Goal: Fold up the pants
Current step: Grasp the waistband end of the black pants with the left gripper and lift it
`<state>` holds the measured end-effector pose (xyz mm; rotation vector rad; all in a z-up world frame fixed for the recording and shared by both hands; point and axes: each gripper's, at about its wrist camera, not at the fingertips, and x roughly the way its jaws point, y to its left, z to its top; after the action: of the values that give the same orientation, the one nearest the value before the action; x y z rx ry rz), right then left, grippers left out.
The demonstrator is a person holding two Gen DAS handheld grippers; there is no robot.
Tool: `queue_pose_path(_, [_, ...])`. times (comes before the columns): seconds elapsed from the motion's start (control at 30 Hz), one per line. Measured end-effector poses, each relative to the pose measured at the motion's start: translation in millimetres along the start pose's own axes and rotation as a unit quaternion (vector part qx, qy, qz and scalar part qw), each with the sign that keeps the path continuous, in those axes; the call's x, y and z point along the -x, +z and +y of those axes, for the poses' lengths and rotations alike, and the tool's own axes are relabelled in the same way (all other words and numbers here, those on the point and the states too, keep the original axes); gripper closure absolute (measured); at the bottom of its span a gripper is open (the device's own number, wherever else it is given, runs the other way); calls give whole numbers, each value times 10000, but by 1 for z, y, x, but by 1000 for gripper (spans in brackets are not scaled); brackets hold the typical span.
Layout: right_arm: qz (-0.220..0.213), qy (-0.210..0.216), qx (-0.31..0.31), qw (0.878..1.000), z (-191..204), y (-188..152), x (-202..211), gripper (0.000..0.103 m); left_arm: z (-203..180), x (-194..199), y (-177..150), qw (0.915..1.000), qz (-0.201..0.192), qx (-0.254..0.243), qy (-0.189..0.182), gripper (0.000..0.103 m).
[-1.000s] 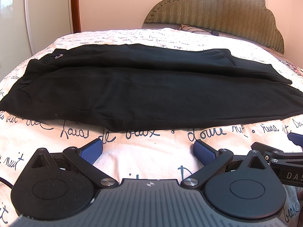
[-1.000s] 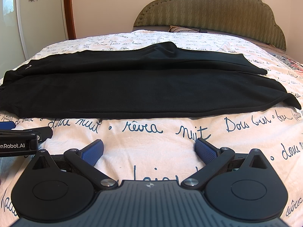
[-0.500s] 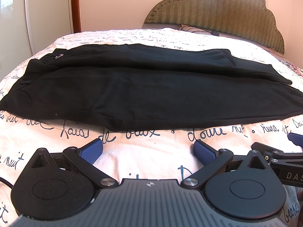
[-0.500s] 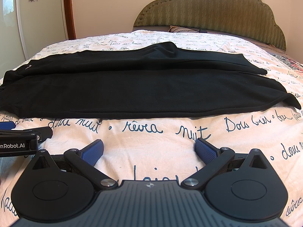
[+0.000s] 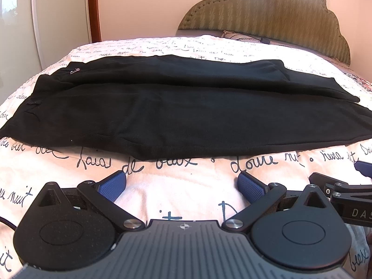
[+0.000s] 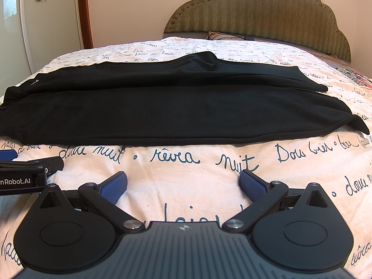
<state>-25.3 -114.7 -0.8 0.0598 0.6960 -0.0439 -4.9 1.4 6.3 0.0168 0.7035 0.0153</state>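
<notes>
Black pants (image 5: 181, 111) lie flat across the bed, folded lengthwise, waist at the left, leg ends at the right; they also show in the right wrist view (image 6: 176, 107). My left gripper (image 5: 182, 182) is open and empty, low over the bedspread just short of the pants' near edge. My right gripper (image 6: 183, 183) is open and empty, likewise just short of the near edge, beside the left one. The right gripper's side shows at the right edge of the left wrist view (image 5: 344, 186). The left gripper's side shows in the right wrist view (image 6: 28, 169).
The bedspread (image 6: 186, 160) is cream with dark handwritten script. A green padded headboard (image 5: 267, 21) stands behind the bed with a pillow (image 6: 227, 34) at its foot. A white wardrobe and wooden door frame (image 6: 83, 14) stand at the left.
</notes>
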Motion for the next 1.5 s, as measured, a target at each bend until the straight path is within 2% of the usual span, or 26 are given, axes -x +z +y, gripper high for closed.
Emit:
queue_pose_path(0.13, [25, 51, 3, 10000, -1, 1, 0, 0, 3, 4, 1, 9999, 59, -71, -39, 0])
queue_pose_path(0.3, [181, 443, 101, 9988, -19, 11, 7, 0, 25, 11, 11, 9985, 325, -186, -397, 0])
queue_pose_path(0.43, [-251, 377, 56, 9990, -44, 37, 27, 0, 69, 28, 38, 9980, 27, 42, -637, 0])
queue_pose_path(0.57, [-644, 182, 400, 9970, -61, 82, 33, 0, 140, 24, 95, 9958, -371, 556, -632, 0])
queue_pose_path(0.63, [-743, 105, 506, 9959, -65, 105, 28, 0, 185, 9, 128, 9921, -642, 891, -611, 0])
queue_pose_path(0.7, [-780, 13, 549, 9954, -68, 123, 17, 0, 227, -16, 155, 9873, -739, 1256, -636, 0])
queue_pose_path(0.77, [-757, -33, 550, 9956, -66, 136, 6, 0, 269, -52, 175, 9791, -569, 1767, -831, 1])
queue_pose_path(0.87, [-694, 55, 526, 9962, -61, 143, -12, 0, 326, -109, 193, 9606, -205, 2487, -1221, 1])
queue_pose_path(0.9, [-656, 103, 520, 9964, -58, 144, -17, 0, 341, -128, 198, 9561, -107, 2648, -1251, 1])
queue_pose_path(0.97, [-540, 141, 558, 9969, -50, 142, -29, 0, 361, -159, 208, 9534, 36, 2738, -1263, 1])
queue_pose_path(1.1, [-263, 128, 734, 9969, -36, 138, -54, 0, 384, -214, 216, 9483, 555, 2796, -1393, 1])
queue_pose_path(1.17, [-177, 124, 764, 9968, -31, 137, -63, 0, 385, -234, 214, 9407, 814, 2837, -1671, 1])
queue_pose_path(1.27, [-99, 194, 722, 9971, -26, 138, -74, 0, 384, -244, 213, 9367, 796, 2790, -1962, 1])
queue_pose_path(1.4, [-29, 269, 767, 9967, -17, 143, -87, 0, 383, -258, 218, 9216, 870, 2855, -2482, 1])
queue_pose_path(1.5, [-25, 302, 863, 9958, -10, 146, -94, 0, 372, -260, 223, 9235, 900, 2596, -2678, 2])
